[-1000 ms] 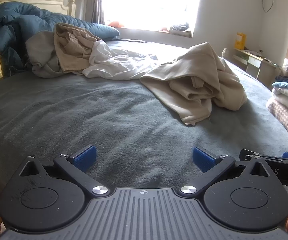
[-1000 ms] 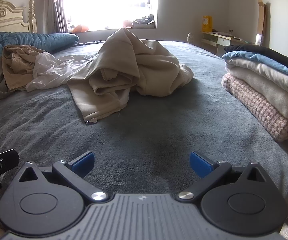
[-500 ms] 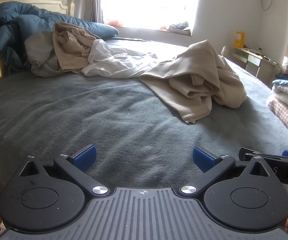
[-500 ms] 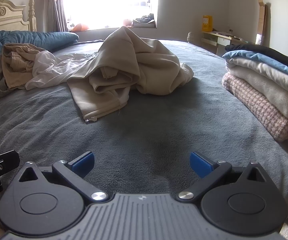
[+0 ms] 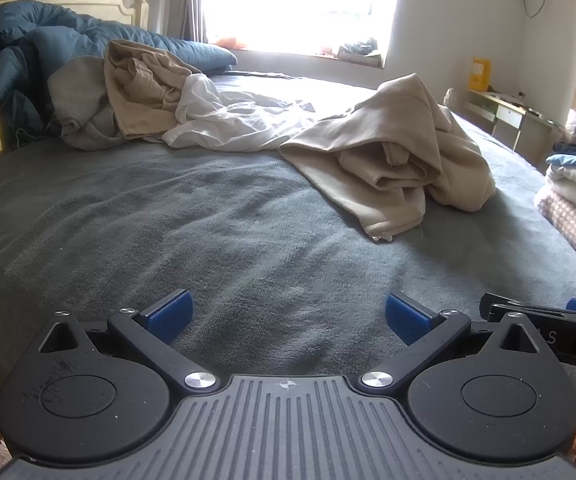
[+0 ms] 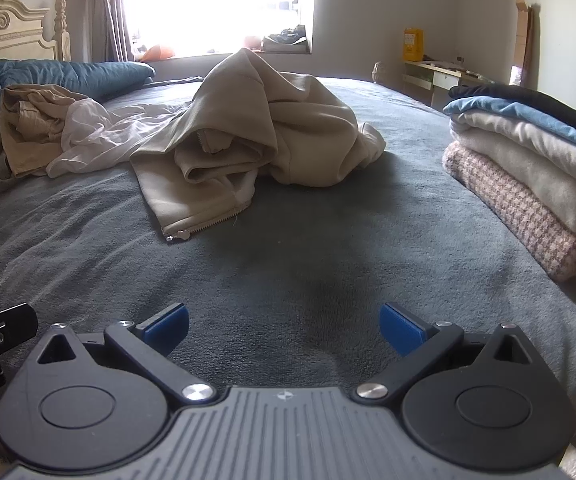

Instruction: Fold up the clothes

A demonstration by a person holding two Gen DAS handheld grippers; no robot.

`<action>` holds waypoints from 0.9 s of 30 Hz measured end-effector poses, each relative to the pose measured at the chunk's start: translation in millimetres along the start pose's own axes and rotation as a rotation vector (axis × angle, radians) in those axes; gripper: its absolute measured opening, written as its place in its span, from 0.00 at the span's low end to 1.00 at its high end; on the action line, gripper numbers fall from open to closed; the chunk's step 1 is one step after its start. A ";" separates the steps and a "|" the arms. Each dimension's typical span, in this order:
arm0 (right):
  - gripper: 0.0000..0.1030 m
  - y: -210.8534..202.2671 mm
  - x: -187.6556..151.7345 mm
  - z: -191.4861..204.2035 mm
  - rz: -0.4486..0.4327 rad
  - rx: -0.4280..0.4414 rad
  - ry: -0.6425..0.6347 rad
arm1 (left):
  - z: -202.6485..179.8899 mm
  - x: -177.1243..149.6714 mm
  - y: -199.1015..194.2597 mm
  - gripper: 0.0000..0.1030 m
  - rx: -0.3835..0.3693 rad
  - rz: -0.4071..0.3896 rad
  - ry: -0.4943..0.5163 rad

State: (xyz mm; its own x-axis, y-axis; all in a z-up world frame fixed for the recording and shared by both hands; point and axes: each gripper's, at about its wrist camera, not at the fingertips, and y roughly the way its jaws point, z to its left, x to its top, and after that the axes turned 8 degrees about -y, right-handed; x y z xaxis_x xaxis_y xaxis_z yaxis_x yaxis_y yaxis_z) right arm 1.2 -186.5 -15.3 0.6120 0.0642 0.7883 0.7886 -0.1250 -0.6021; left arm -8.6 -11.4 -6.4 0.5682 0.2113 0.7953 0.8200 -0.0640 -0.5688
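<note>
Beige zip-up hoodie (image 6: 256,132) lies crumpled on the grey-green bedspread (image 6: 288,260), mid-bed, unfolded. Folded stack (image 6: 527,184) of four or so garments sits at 2 o'clock in the right wrist view; the scene fits a job partway through the pile.

- From the right gripper (image 6: 284,324): hoodie at 12 o'clock, slightly left, well apart from the jaws. Zipper hem corner (image 6: 178,235) is the nearest part, at about 11 o'clock.
- From the left gripper (image 5: 288,316): hoodie (image 5: 391,160) at 1 o'clock, hem corner (image 5: 381,236) nearest. Similar reach; the right looks a little more square-on.
- Long axis: hard to call. The flat front panel runs from the hem corner away and up toward the bunched heap; the hem edge itself slants low-left to high-right in the right wrist view.
- Jaws: both grippers spread wide, blue pads well apart, nothing between them.
- Further back, at 10–11 o'clock: white garment (image 6: 104,136), tan garment (image 6: 28,120), grey one (image 5: 76,120), all loose and overlapping.

Hard to make out:
- Sleeves and hood of the hoodie are buried in the heap; cannot tell which lump is which.
- White garment's edge runs behind the hoodie; touching or just beside, unclear.
- Folded stack is cut by the frame edge.
</note>
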 end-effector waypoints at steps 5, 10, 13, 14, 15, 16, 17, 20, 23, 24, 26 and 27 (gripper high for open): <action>1.00 6.7 -3.4 -4.9 -0.025 -0.008 0.004 | 0.2 -2.3 7.9 1.00 0.005 0.007 0.005; 1.00 16.2 -6.8 -13.1 -0.059 -0.008 0.008 | 1.0 -5.1 22.6 1.00 0.014 0.006 0.016; 1.00 21.9 -8.9 -18.0 -0.079 -0.008 0.011 | 2.3 -6.2 34.7 1.00 0.019 0.000 0.023; 1.00 23.8 -9.6 -19.6 -0.086 -0.008 0.012 | 2.1 -5.2 38.7 1.00 0.013 -0.007 0.029; 1.00 25.7 -10.2 -21.2 -0.093 -0.009 0.012 | 1.8 -3.8 42.7 1.00 0.006 -0.014 0.034; 1.00 27.2 -10.3 -25.0 -0.110 -0.009 0.014 | 0.9 -0.3 46.7 1.00 -0.013 -0.024 0.035; 1.00 28.9 -9.8 -29.8 -0.130 -0.013 0.016 | -0.3 3.9 50.5 1.00 -0.035 -0.034 0.034; 1.00 36.4 -4.3 -45.6 -0.187 -0.045 0.021 | -8.4 21.5 63.1 1.00 -0.114 -0.071 0.036; 1.00 48.2 5.6 -63.7 -0.236 -0.076 0.023 | -27.0 47.1 79.4 1.00 -0.194 -0.115 0.059; 1.00 54.0 10.0 -70.0 -0.245 -0.080 0.023 | -36.6 57.4 86.5 1.00 -0.217 -0.129 0.074; 1.00 68.6 19.5 -81.3 -0.247 -0.075 0.021 | -55.8 78.0 100.6 1.00 -0.261 -0.156 0.104; 1.00 76.0 24.4 -86.9 -0.247 -0.071 0.019 | -65.4 88.3 107.7 1.00 -0.284 -0.169 0.119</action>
State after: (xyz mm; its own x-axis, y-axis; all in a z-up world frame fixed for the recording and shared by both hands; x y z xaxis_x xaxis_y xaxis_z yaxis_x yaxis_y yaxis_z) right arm 70.8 -280.5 -30.8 0.3996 0.0825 0.9130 0.9073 -0.1772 -0.3812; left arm 134.4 -63.4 16.2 0.4127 0.1282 0.9018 0.8804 -0.3099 -0.3589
